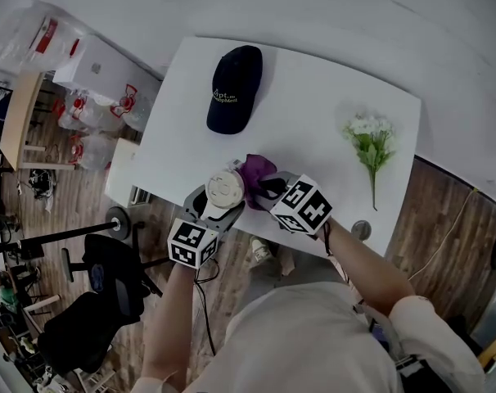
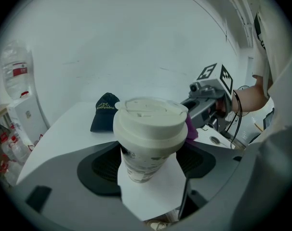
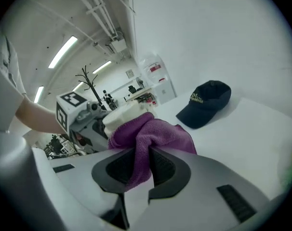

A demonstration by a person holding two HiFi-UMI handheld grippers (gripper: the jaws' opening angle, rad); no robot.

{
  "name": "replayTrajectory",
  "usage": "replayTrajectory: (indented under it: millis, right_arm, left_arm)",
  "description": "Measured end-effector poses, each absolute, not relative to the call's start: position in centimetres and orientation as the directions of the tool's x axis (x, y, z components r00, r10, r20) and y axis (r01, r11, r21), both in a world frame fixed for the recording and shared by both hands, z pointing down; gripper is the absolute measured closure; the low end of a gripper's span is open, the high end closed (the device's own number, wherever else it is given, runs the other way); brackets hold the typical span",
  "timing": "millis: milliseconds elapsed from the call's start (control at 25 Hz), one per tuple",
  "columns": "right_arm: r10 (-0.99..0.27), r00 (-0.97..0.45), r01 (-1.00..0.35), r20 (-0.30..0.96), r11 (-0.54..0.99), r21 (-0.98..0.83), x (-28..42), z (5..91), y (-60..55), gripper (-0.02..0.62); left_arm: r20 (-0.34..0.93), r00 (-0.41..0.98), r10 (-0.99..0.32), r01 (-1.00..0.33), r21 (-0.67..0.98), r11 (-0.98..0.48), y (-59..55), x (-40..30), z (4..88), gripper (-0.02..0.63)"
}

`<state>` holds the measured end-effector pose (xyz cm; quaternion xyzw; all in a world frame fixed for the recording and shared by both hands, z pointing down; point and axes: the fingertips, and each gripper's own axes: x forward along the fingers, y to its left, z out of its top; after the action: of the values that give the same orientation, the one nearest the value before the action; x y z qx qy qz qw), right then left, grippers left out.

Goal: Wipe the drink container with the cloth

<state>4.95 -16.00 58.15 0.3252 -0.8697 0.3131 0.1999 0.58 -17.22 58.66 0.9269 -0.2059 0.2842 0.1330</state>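
A white paper cup with a cream lid [image 1: 224,188] [image 2: 149,134] stands upright near the table's front edge, and my left gripper [image 1: 218,205] [image 2: 148,165] is shut on its body. A purple cloth [image 1: 256,172] [image 3: 148,138] is bunched between the jaws of my right gripper [image 1: 268,188] [image 3: 142,165], which is shut on it. The cloth presses against the cup's right side; in the right gripper view the cup [image 3: 124,113] shows just behind the cloth. From the left gripper view, a strip of purple cloth [image 2: 191,128] peeks out behind the lid.
A dark navy cap [image 1: 234,88] [image 2: 104,112] [image 3: 205,103] lies on the white table [image 1: 313,113] beyond the cup. A sprig of white flowers [image 1: 371,142] lies at the right. A small round fitting [image 1: 361,229] sits at the table's front right edge. Chairs [image 1: 109,289] stand left.
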Motion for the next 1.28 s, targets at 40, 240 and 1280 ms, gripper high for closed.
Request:
replayTrajectory:
  millis: [40, 240, 1280]
  right_arm:
    - [-0.453, -0.709, -0.692, 0.54, 0.593, -0.411, 5.2, 57.4, -16.7, 0.499]
    - [-0.478, -0.699, -0.703, 0.531, 0.595, -0.39, 5.7, 57.2, -20.0, 0.499]
    - [-0.443, -0.707, -0.706, 0.551, 0.468, -0.531, 4.8, 59.7, -15.3, 0.499]
  left_arm:
    - [0.583, 0.753, -0.305, -0.455, 0.126, -0.882, -17.2, 0.6, 58.6, 0.233]
    - [0.588, 0.758, -0.282, -0.429, 0.125, -0.894, -17.1, 0.7, 58.6, 0.235]
    - [0.581, 0.763, -0.284, -0.467, 0.19, -0.864, -17.1, 0.7, 59.3, 0.233]
